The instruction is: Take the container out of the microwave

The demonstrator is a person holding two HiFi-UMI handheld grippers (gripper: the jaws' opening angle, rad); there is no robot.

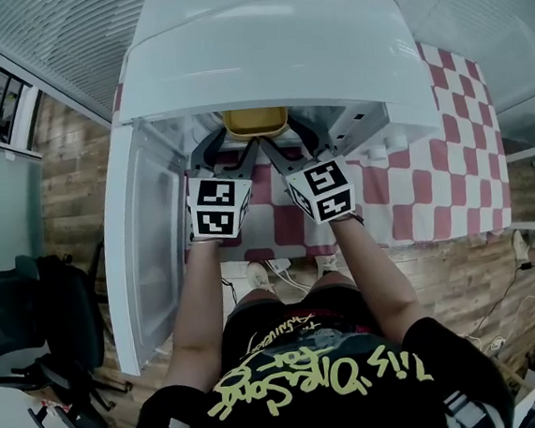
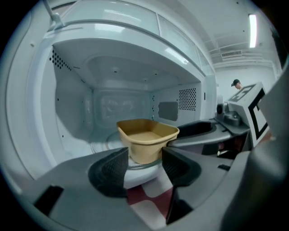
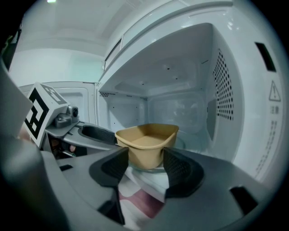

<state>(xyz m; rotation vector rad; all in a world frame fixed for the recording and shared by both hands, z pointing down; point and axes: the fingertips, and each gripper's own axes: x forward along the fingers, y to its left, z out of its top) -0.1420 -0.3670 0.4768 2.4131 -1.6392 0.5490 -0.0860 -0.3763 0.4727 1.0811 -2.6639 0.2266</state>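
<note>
Nearest in the head view, two forearms are seen reaching forward, each ending in a marker cube. The jaws of the left claw (image 1: 228, 146) and the right claw (image 1: 303, 139) are pointed into the open microwave (image 1: 260, 40). Its door (image 1: 145, 258) is swung wide on the left.

From above, only the front edge of the tan container (image 1: 255, 120) is shown, tucked under the oven's top. The rest is supplied by the claw views. In the left gripper view the left claw (image 2: 144, 169) is held open, its ribbed black pads spread, and the container (image 2: 146, 137) is framed in the gap. No clamping is seen. The same is shown from the other side: the right claw (image 3: 145, 169) is also spread wide, with the container (image 3: 146, 137) in line between its pads.

The container is seen to be a rounded-square tub with a flared rim, matte, with a flat tan level inside. It is set on the glass turntable (image 2: 101, 144) near the cavity's mouth. Whether any pad touches its wall cannot be made out.

Below the jaws a red-and-white checked cloth (image 2: 146, 198) is glimpsed; it is laid over the bench (image 1: 415, 185) in the head view. Beyond lie glossy white cavity walls and perforated vent panels.
</note>
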